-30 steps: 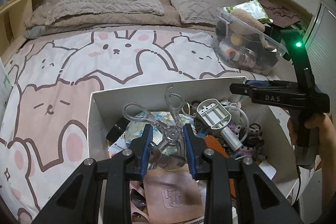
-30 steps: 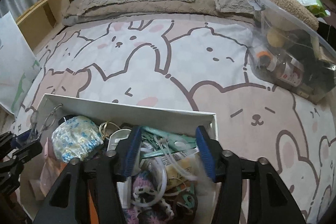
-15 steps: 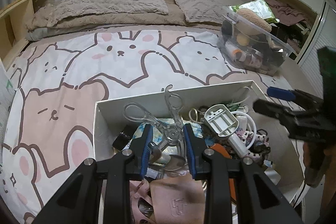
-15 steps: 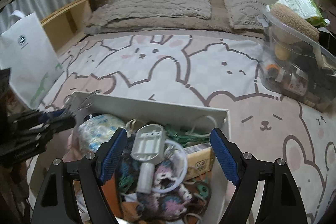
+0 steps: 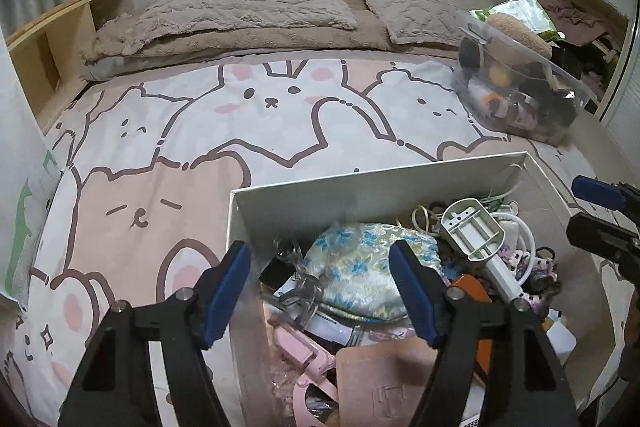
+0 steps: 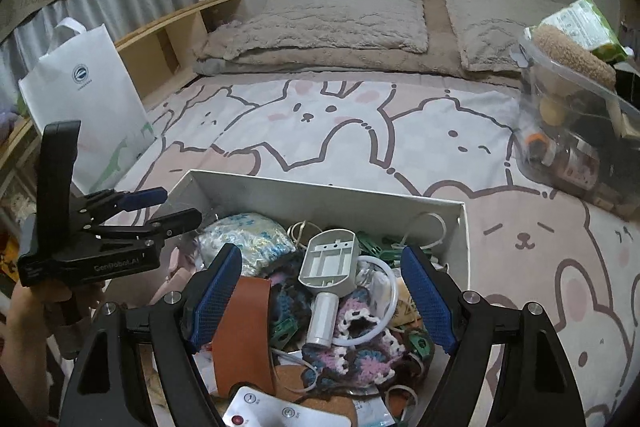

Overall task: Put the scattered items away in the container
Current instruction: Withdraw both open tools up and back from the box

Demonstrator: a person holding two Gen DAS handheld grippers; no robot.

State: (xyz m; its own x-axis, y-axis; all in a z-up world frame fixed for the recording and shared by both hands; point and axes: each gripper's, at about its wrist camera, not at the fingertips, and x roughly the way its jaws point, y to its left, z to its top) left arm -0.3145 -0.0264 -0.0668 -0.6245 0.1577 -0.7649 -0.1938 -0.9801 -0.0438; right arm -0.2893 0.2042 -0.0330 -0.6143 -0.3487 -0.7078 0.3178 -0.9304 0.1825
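Cartoon bedspread, crammed white box, clear bin beyond — left gripper just opened, right gripper spread, both empty

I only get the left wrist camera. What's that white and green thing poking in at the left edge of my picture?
Observer: It's a white carrier bag with a looped handle and a round logo. It stands upright at the left side of the bed.
Child: And what's at the near end of the white box? My picture cuts off there.
Observer: A white remote with a red button lies there in the white box, just below the brown leather strap.
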